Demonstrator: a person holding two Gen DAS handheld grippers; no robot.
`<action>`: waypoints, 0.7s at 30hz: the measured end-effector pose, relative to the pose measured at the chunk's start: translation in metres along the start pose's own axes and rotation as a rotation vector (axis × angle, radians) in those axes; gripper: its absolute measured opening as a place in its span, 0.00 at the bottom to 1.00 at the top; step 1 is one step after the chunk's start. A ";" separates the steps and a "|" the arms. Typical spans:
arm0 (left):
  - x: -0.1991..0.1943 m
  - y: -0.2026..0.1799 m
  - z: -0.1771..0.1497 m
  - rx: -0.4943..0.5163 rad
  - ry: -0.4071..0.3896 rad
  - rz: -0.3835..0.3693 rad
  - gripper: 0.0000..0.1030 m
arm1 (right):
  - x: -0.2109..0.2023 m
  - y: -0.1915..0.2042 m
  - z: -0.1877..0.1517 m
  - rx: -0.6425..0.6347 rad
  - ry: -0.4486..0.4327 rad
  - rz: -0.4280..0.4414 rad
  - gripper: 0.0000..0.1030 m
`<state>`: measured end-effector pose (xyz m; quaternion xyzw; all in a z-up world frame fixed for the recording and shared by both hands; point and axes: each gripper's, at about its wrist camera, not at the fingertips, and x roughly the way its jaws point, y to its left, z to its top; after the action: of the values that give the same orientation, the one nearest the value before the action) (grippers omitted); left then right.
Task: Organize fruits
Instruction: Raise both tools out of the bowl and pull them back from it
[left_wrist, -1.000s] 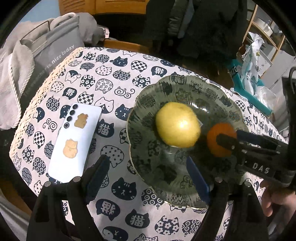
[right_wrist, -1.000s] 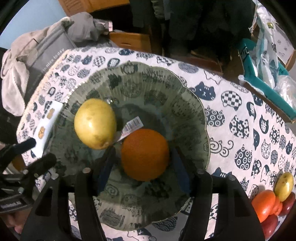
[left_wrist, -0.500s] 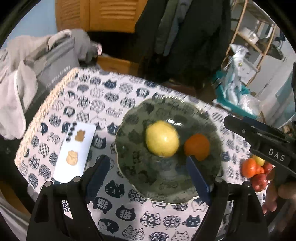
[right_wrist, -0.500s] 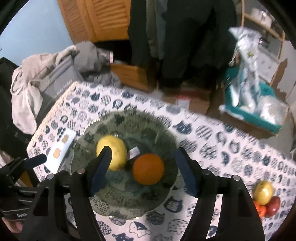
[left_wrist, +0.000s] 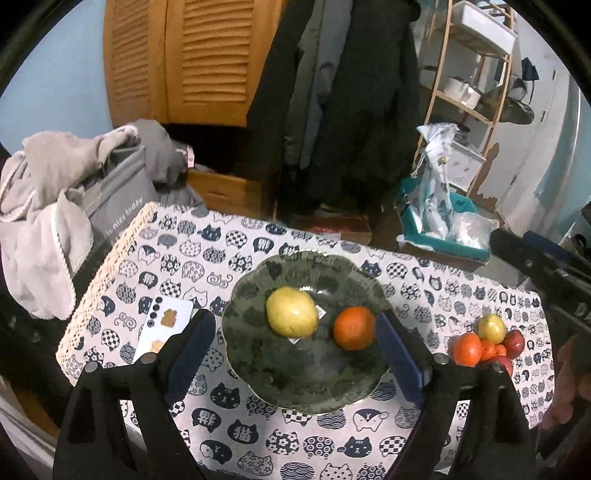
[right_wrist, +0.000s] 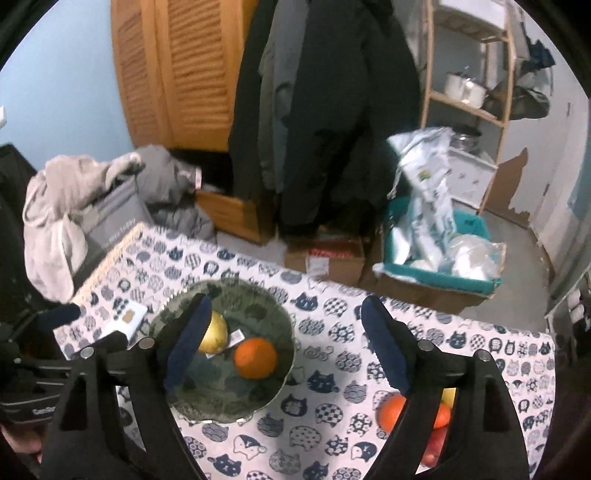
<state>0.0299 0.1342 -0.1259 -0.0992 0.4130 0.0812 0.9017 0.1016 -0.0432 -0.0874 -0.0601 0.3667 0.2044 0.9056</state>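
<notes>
Nearest to me, the left hand-held gripper (left_wrist: 291, 354) hangs above the green bowl (left_wrist: 258, 373) with its jaws opening and nothing between them, and the right hand-held gripper (right_wrist: 284, 350) beside it is the same — jaws opening wide, empty, well above the cat-print surface (right_wrist: 332, 424). In the bowl sit a yellow fruit (left_wrist: 291, 312) and an orange (left_wrist: 354, 328), side by side and close together, with a small label or tag tucked between them. Off toward the right edge of the surface lies the remaining pile of fruit (left_wrist: 487, 341) — oranges, red ones and another yellow one, all touching. Those look firm and round, so I would judge them light enough but apt to roll and slip; a hold across the widest part, pads on opposite sides, seems safest, and the topmost or outermost piece would come away without disturbing the heap. The red ones may bruise if squeezed hard. The bowl looks like glazed ceramic, so fruit is better set in than dropped. Farther left a phone (left_wrist: 164, 328) lies flat, and beyond the surface hang dark coats (left_wrist: 332, 92).
</notes>
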 end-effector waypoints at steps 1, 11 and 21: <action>-0.005 -0.001 0.001 0.000 -0.013 -0.001 0.88 | -0.009 -0.003 0.001 0.007 -0.020 -0.008 0.81; -0.054 -0.032 0.010 0.066 -0.157 0.005 0.99 | -0.072 -0.030 -0.007 -0.002 -0.132 -0.088 0.82; -0.077 -0.076 0.011 0.155 -0.221 -0.027 1.00 | -0.118 -0.060 -0.025 0.032 -0.182 -0.132 0.82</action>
<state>0.0057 0.0582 -0.0515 -0.0254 0.3149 0.0473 0.9476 0.0335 -0.1427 -0.0268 -0.0510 0.2811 0.1433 0.9475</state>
